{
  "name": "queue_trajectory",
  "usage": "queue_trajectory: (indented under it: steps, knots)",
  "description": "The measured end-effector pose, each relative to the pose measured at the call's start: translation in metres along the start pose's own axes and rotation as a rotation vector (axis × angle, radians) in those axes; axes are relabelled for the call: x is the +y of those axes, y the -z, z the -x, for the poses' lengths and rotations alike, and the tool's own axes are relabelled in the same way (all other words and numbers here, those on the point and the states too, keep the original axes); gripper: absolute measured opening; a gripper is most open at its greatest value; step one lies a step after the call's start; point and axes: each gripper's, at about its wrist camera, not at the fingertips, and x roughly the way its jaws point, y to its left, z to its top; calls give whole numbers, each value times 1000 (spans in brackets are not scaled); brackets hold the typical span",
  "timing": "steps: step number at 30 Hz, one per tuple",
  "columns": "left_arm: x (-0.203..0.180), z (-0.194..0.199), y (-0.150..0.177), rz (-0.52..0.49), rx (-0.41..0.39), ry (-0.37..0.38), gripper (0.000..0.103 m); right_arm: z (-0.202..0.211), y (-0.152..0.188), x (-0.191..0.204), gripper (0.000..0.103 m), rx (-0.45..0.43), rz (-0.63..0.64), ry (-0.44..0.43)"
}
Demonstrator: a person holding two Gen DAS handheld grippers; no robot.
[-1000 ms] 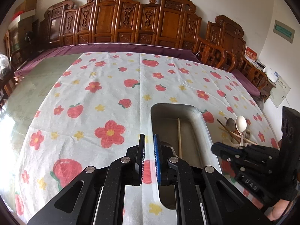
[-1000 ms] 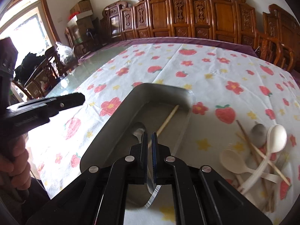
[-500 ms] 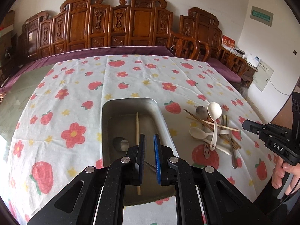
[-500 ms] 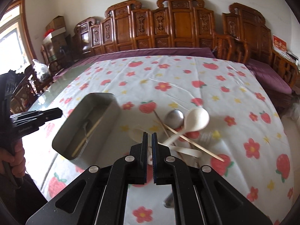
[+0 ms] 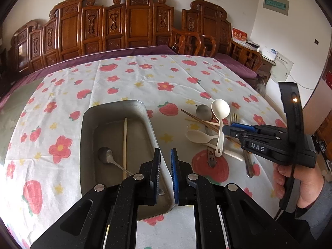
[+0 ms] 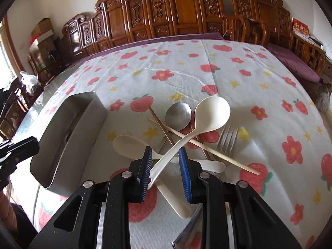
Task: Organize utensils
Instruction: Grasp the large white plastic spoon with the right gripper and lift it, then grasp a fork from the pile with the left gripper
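Observation:
A grey metal tray holds a metal spoon and one pale chopstick. My left gripper hangs over the tray's near right rim, shut with nothing in it. To the right of the tray lies a heap of utensils. My right gripper hovers over the heap with its jaws opening. The handle of a large white spoon runs between its fingers, and the pads do not press on it. A second white spoon, a metal spoon, a fork and chopsticks cross beneath.
A strawberry-and-flower tablecloth covers the table. Carved wooden chairs line its far side. A person's hand holds the right gripper at the right of the left wrist view. The left gripper's tip shows left of the tray.
My right gripper has swung from above the tray to above the utensil heap, and its jaws have parted. The left gripper has shifted right along the tray and stayed shut.

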Motion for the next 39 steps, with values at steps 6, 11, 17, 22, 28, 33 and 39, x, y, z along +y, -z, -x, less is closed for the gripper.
queue_trajectory:
  steps: [6,11,17,22,28,33,39]
  knots:
    - [2,2,-1,4,-7,3,9,-20,2,2,29,36,-37,58]
    - [1,3,0,3,-9,4,9,-22,2,7,29,38,-32,89]
    - [0,4,0,3,-11,2,9,-19,3,1,5,50,-55,91]
    - [-1,4,0,1,-10,5,9,-7,3,-5,5,31,-74,78]
    - [-9,5,3,-7,-14,16,9,34,2,-10,5,-21,-48,53]
    - [-21,6,6,3,-20,36,9,74,12,-22,5,-46,-13,33]
    - [-41,9,10,10,-35,32,18,116,25,-39,5,-82,10,6]
